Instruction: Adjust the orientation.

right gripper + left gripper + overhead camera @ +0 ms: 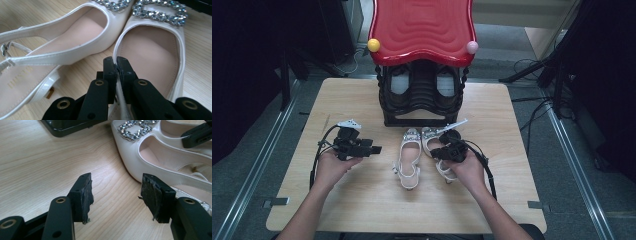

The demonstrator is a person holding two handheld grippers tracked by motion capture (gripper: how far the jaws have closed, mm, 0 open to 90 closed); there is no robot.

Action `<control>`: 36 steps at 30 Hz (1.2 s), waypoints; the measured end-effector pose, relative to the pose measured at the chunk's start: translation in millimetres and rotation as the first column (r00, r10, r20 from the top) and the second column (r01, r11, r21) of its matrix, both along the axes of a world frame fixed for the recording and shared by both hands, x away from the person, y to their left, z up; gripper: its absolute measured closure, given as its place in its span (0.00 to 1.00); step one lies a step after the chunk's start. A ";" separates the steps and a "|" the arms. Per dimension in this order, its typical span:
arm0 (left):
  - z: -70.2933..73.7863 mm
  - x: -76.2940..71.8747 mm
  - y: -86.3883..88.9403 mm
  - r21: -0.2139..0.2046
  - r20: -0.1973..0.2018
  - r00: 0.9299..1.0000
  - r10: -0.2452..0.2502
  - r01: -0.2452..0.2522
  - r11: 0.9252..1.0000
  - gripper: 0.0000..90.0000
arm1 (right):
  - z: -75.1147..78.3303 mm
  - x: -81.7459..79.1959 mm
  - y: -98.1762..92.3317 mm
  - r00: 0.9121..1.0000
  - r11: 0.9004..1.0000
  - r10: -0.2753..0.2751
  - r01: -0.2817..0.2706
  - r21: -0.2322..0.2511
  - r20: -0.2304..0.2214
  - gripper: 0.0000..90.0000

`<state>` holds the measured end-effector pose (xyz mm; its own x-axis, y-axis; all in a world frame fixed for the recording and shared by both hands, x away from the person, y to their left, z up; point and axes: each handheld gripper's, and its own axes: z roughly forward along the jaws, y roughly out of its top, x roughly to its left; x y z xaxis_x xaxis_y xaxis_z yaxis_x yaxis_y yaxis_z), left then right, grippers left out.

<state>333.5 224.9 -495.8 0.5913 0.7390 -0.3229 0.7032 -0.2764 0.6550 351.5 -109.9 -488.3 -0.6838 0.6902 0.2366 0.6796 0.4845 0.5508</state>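
The setup was a light wooden table [362,200] with dark floor and cables around it. Closest in, the person's right hand [469,170] had the right gripper [116,65] pinched down tight on the side wall of the right shoe [152,52], a white slingback; the jaws stood nearly together with the thin inner edge of that shoe squeezed between the pads, and no earlier shot to compare. Just to the left of that claw, almost touching the gripped shoe at the toes, lay the left shoe [65,40], its heel strap and buckle trailing off toward the near edge. Both had sparkly rhinestone buckles [160,11] just ahead of the jaw tips. Over on the other side, the left gripper [116,192] hung low above bare wood with its jaws spread wide and nothing between them; the left shoe sat just off its right jaw, close but apart. Farther ahead of both claws stood a black shoe rack [422,95] with a wavy red top [422,27], a yellow ball [373,45] and a pink ball [472,47] on its front corners.
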 end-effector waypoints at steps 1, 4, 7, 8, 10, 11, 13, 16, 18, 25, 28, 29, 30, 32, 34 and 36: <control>-0.2 0.0 -1.2 -0.008 -0.009 1.000 -0.004 0.004 1.000 0.47 | -0.6 0.0 1.7 1.000 1.000 0.007 -0.007 0.014 -0.001 0.96; -1.1 -0.5 -5.7 -0.027 -0.024 0.999 -0.024 0.024 0.999 0.50 | 0.6 0.7 1.9 1.000 0.999 0.014 -0.014 0.035 0.006 0.95; -1.0 -2.2 -8.5 -0.027 -0.023 0.999 -0.026 0.025 0.999 0.57 | 4.1 2.0 -4.2 1.000 0.996 0.023 -0.023 0.081 0.007 0.93; -0.8 -2.8 -9.6 -0.027 -0.019 0.999 -0.027 0.026 0.999 0.60 | 6.5 1.5 -6.7 0.999 0.995 0.027 -0.029 0.095 0.020 0.93; -0.5 -3.4 -11.1 -0.033 -0.018 0.999 -0.030 0.029 0.999 0.64 | 13.0 -0.2 -12.7 0.999 0.992 0.026 -0.030 0.122 0.037 0.93; -0.5 -3.4 -12.8 -0.043 -0.025 0.999 -0.035 0.034 0.998 0.67 | 16.2 -1.1 -16.1 0.999 0.991 0.025 -0.031 0.132 0.047 0.94; -1.0 -3.4 -15.8 -0.047 -0.032 0.999 -0.043 0.041 0.998 0.72 | 21.2 -2.0 -23.6 0.998 0.989 0.021 -0.030 0.144 0.066 0.95; -1.7 -3.9 -21.5 -0.043 -0.023 0.998 -0.062 0.061 0.997 0.80 | 24.6 -1.8 -37.0 0.997 0.987 -0.002 -0.010 0.158 0.077 0.98; -2.0 -2.9 -25.3 -0.045 -0.024 0.997 -0.078 0.077 0.996 0.85 | 24.9 -0.5 -46.3 0.997 0.986 -0.021 0.007 0.165 0.078 1.00; -0.4 0.0 -33.1 -0.056 -0.018 0.993 -0.114 0.113 0.992 1.00 | 15.0 5.7 -67.8 0.995 0.985 -0.078 0.067 0.158 0.068 1.00; -4.4 4.3 -33.6 -0.062 -0.029 0.993 -0.112 0.110 0.992 1.00 | 8.4 7.9 -70.6 0.994 0.986 -0.088 0.078 0.149 0.067 1.00; -5.5 5.8 -33.5 -0.063 -0.033 0.993 -0.111 0.108 0.992 1.00 | 6.6 8.3 -71.6 0.994 0.986 -0.093 0.083 0.145 0.062 1.00; -7.1 7.1 -34.1 -0.065 -0.034 0.994 -0.108 0.106 0.992 1.00 | 4.6 8.8 -72.4 0.994 0.986 -0.094 0.085 0.143 0.062 1.00; -9.7 9.1 -36.2 -0.063 -0.042 0.993 -0.113 0.110 0.992 1.00 | -0.2 9.4 -73.7 0.993 0.986 -0.103 0.096 0.138 0.049 1.00; -11.9 10.6 -38.9 -0.061 -0.049 0.992 -0.119 0.116 0.991 1.00 | -4.5 10.0 -74.1 0.993 0.987 -0.107 0.101 0.126 0.042 1.00; -13.9 12.4 -41.9 -0.053 -0.055 0.990 -0.129 0.126 0.991 1.00 | -7.7 10.5 -74.1 0.993 0.989 -0.109 0.105 0.106 0.039 1.00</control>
<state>345.9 183.0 -509.7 0.6589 0.6413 -0.3931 0.7013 -0.3348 0.6293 362.0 -184.0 -496.1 -0.6186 0.7334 0.2818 0.6985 0.3491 0.6247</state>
